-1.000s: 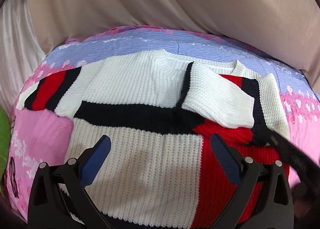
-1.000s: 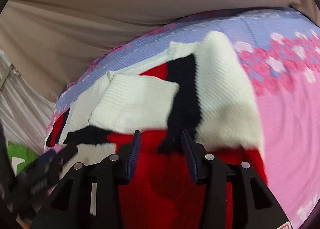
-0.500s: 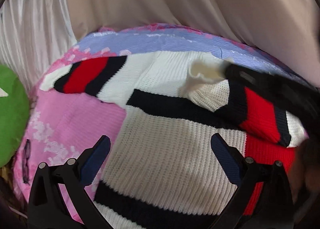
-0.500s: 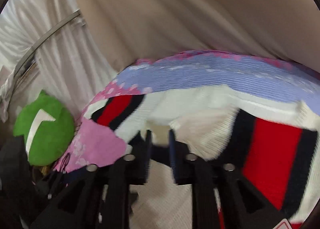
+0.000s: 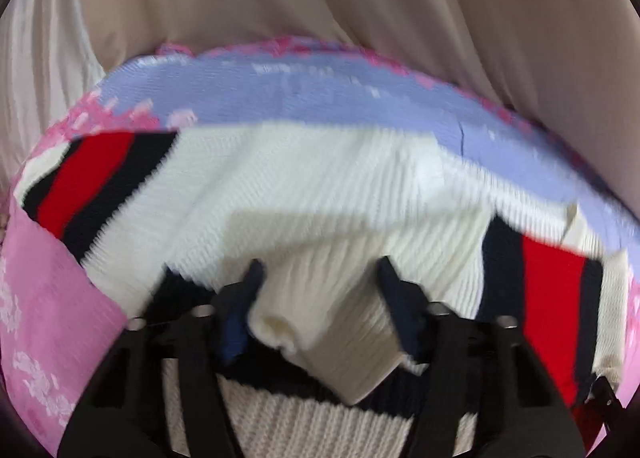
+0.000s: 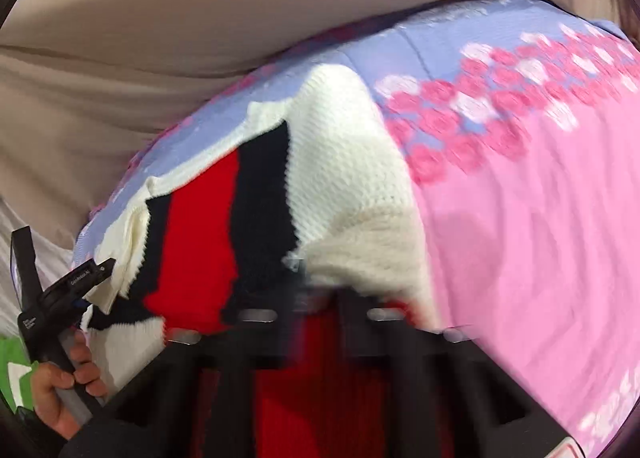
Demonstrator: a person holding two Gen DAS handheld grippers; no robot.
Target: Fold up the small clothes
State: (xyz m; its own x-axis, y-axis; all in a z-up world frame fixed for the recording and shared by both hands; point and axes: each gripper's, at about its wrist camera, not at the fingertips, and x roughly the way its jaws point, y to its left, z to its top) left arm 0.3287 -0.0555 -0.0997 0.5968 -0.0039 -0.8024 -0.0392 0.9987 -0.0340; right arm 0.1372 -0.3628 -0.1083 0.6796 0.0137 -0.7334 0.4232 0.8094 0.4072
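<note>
On the pink and lilac bedspread (image 5: 64, 314), the striped knit sweater (image 5: 312, 185) lies spread toward its far edge, right sleeve already folded across the chest. The left gripper (image 5: 320, 298) has its fingers spread around that sleeve's white cuff, not pinching it, probably to tuck it flat. The right gripper (image 6: 316, 294) hovers over the red panel; too blurred to tell its state.

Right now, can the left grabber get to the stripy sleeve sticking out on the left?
Probably yes. The left gripper is open around a white cuff, so it must let go first. The outstretched striped sleeve lies flat on the bedspread up-left with nothing over it.
</note>
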